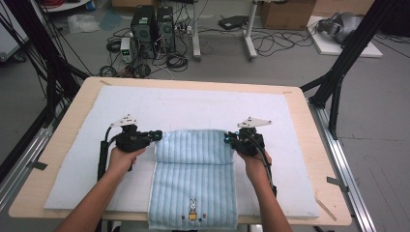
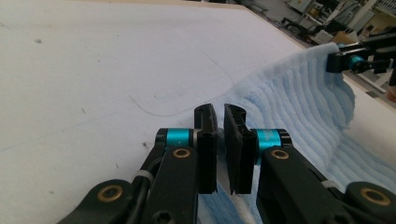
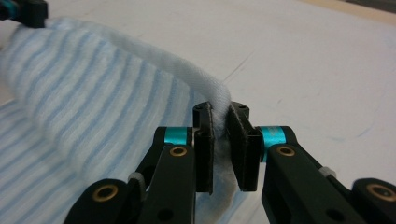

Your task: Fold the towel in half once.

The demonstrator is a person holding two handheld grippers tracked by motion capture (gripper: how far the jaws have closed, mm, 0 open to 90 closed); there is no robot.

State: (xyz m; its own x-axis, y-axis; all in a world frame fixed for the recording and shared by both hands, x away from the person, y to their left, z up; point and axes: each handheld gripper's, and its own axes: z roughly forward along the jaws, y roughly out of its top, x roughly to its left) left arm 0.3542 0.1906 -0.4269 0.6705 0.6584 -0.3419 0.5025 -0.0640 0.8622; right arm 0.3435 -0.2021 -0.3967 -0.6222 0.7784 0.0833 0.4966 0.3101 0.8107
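A light blue striped towel (image 1: 193,169) with a small rabbit picture lies on the white mat (image 1: 193,101), and its near end hangs over the table's front edge. Its far edge is raised off the mat and curls back toward the person. My left gripper (image 1: 157,135) is shut on the towel's far left corner, my right gripper (image 1: 227,138) on the far right corner. In the left gripper view the jaws (image 2: 220,121) stand close together, with towel (image 2: 299,93) running off to the right gripper (image 2: 343,60). In the right gripper view the jaws (image 3: 220,116) pinch the white hem of the towel (image 3: 93,93).
The mat covers most of a wooden table (image 1: 309,145) with rounded corners. Black frame posts (image 1: 338,82) stand at both sides. Beyond the table, computer cases (image 1: 152,24), cables and a cardboard box lie on the floor.
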